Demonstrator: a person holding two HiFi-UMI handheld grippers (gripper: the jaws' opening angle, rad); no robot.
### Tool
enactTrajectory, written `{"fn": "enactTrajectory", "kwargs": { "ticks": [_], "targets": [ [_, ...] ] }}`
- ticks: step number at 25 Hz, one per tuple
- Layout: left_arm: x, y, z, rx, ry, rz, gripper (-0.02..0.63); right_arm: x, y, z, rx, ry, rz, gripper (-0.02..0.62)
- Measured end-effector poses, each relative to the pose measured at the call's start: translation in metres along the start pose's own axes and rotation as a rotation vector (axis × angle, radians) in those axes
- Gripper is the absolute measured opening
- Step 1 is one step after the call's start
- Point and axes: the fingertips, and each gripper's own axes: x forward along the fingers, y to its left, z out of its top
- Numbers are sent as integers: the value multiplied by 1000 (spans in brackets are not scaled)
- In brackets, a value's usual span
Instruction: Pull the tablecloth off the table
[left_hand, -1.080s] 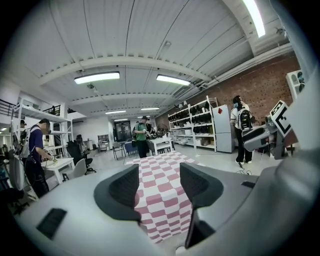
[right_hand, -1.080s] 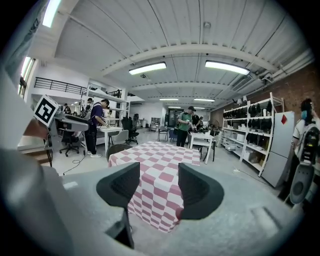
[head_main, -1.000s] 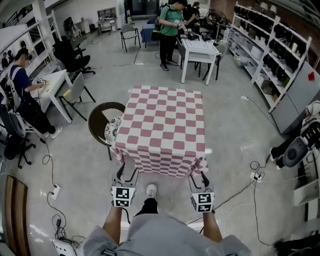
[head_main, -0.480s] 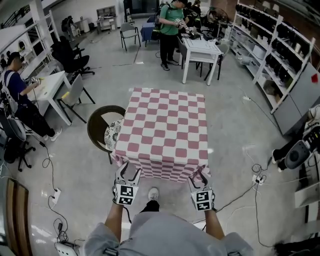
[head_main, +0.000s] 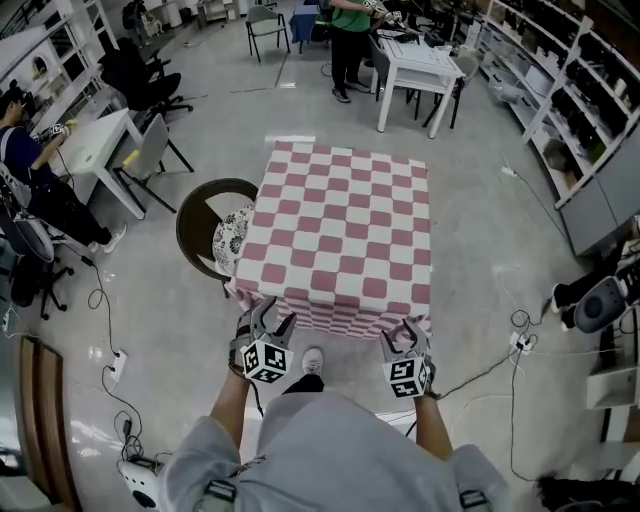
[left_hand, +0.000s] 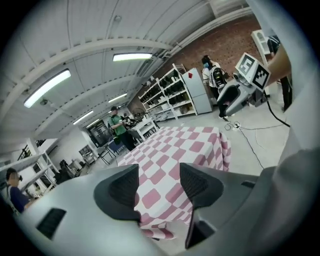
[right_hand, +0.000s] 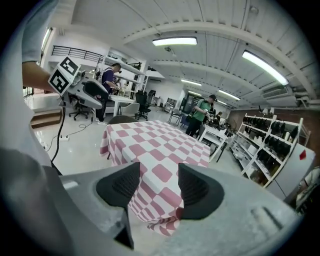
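**Condition.** The pink-and-white checked tablecloth (head_main: 340, 235) lies flat over the whole desk, which is hidden beneath it. Its hem hangs down all the sides in view. No part of it is lifted or gathered.

**Tongs.** The left tongs (head_main: 272, 318) stand wide at the desk's near left corner. The right tongs (head_main: 405, 335) stand wide at its near right corner. Each gripper view shows the hanging corner framed in the gap, with no pad on the fabric. Neither holds anything.

**Hazards.**
- Shallow bite: closing on the hem alone probably lets the thin cloth slip out under load.
- Uneven pull: if one side grips first or pulls harder, the cloth is likely to skew and drag over a desk corner.
- Snag: the round chair (head_main: 205, 225) sits just beside the desk's left side; the hem there may catch on it.
- Footing: the person's shoe (head_main: 314, 360) is beside the desk's near edge, and a power strip (head_main: 517, 345) lies near its right corner. Falling cloth or a backward step may cause a trip.
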Motion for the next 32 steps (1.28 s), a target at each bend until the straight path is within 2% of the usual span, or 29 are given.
{"fn": "enactTrajectory", "kwargs": {
  "ticks": [6, 12, 22, 32],
  "targets": [
    [36, 0, -24, 152, 77, -77, 242, 36, 3, 0, -75, 61, 25, 223],
    [72, 4, -42, 278, 119, -147, 242, 71, 6, -1, -190, 133, 59, 222],
    [114, -1, -93, 380, 218, -322, 247, 120, 20, -17, -294, 262, 129, 223],
    [149, -16, -132, 519, 263, -440, 247, 167, 48, -58, -540, 404, 246, 222]
  ]
}}
